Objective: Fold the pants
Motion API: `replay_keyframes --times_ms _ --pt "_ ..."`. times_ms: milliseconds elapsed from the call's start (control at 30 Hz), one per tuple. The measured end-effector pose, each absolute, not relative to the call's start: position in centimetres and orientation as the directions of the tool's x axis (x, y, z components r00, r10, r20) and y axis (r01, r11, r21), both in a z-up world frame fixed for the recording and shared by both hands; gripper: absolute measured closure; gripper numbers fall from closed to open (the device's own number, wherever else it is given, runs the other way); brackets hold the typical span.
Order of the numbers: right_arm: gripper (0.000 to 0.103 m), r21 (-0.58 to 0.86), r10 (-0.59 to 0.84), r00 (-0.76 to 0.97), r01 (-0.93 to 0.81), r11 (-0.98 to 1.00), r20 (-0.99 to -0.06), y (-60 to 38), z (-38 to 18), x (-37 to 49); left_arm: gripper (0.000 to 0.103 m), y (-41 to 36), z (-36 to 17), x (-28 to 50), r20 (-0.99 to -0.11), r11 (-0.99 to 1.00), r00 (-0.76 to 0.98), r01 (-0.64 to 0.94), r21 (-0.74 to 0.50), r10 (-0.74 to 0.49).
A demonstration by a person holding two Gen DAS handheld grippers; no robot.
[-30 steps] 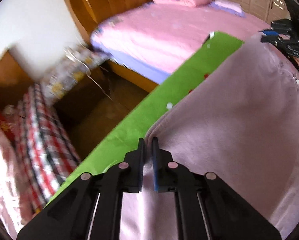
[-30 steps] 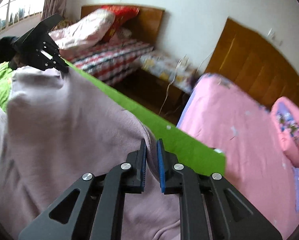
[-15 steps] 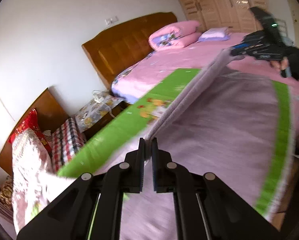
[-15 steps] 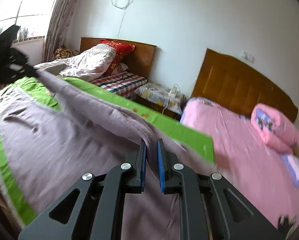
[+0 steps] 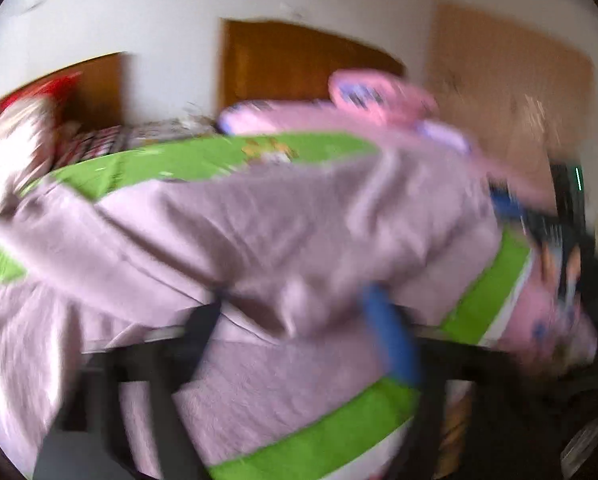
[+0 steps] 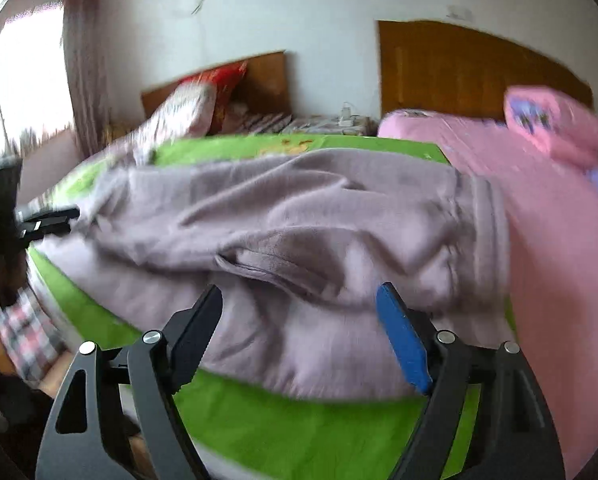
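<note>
The pants (image 6: 299, 216) lay in a loose, doubled heap across the green mat (image 6: 283, 424) on the table, one layer thrown over another so that a rumpled fold ran through the middle. That lie suited a first fold: the cloth was down on the mat, not hanging, and the waistband end bunched toward the pink bed (image 6: 559, 240) side.

The right tongs (image 6: 299, 312) stood wide apart, black finger on one side and blue pad on the other, with nothing between them but the near edge of the heap beyond. They held no cloth, which fits a release once the fabric had been laid.

The left tongs (image 5: 299, 320) were blurred in their own view, yet the black finger and blue pad showed well apart, with pants cloth draped across the gap and not pinched. From the right view they sat at the far left edge of the heap, at the leg end.

The fold looked rough; the likely need was to smooth the top layer and square its edges before folding again.
</note>
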State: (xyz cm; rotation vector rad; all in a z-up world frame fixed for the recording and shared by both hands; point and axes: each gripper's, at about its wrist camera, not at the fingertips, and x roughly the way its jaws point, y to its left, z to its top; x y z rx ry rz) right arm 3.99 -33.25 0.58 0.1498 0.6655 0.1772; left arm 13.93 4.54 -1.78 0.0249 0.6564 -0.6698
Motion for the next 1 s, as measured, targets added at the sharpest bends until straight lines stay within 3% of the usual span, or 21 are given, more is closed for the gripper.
replay_keyframes --times_ms 167,267,500,533,567,667,800,900,933,967,1000 --pt "0.029 0.556 0.316 0.766 0.065 0.829 -0.56 -36.8 -1.6 3.6 0.016 6.5 -2.6 15.1 -0.546 0.775 0.551 0.405 -0.485 -0.63" --pt "0.029 0.653 0.311 0.774 0.169 0.738 -0.552 -38.5 -2.6 5.1 0.016 6.6 -3.2 15.9 -0.575 0.795 0.555 0.346 -0.498 -0.602" --pt "0.029 0.683 0.24 0.779 0.302 0.665 -0.579 -39.2 -2.9 8.5 0.015 8.2 -4.8 14.4 -0.591 0.802 0.549 0.324 -0.501 -0.591" --pt "0.032 0.678 0.225 0.782 0.312 0.666 -0.581 -39.0 -2.9 8.8 0.015 8.3 -4.9 14.6 -0.592 0.801 0.548 0.316 -0.508 -0.591" --pt "0.049 0.669 0.214 0.785 0.311 0.675 -0.582 -38.9 -3.0 8.7 0.015 8.4 -5.1 14.8 -0.594 0.8 0.545 0.305 -0.517 -0.592" --pt "0.078 0.632 0.174 0.777 0.336 0.699 -0.605 -38.2 -3.7 8.8 0.015 9.7 -5.5 14.7 -0.605 0.791 0.53 0.249 -0.558 -0.594" --pt "0.081 0.632 0.169 0.788 0.325 0.703 -0.593 -38.3 -4.4 8.2 0.015 9.6 -5.8 16.1 -0.628 0.772 0.489 0.165 -0.614 -0.605" --pt "0.081 0.63 0.169 0.787 0.324 0.706 -0.593 -38.3 -4.5 8.2 0.015 8.7 -6.2 17.3 -0.676 0.8 0.478 0.104 -0.591 -0.561" --pt "0.081 0.632 0.171 0.788 0.322 0.705 -0.591 -38.3 -4.5 8.1 0.017 8.4 -6.3 17.8 -0.687 0.81 0.484 0.083 -0.581 -0.543" --pt "0.081 0.635 0.174 0.79 0.318 0.704 -0.588 -38.3 -4.6 8.1 0.029 8.2 -6.2 18.0 -0.695 0.822 0.493 0.076 -0.564 -0.523" --pt "0.081 0.637 0.177 0.791 0.315 0.703 -0.586 -38.3 -4.5 8.0 0.067 7.9 -6.1 18.4 -0.722 0.848 0.493 0.064 -0.526 -0.485"
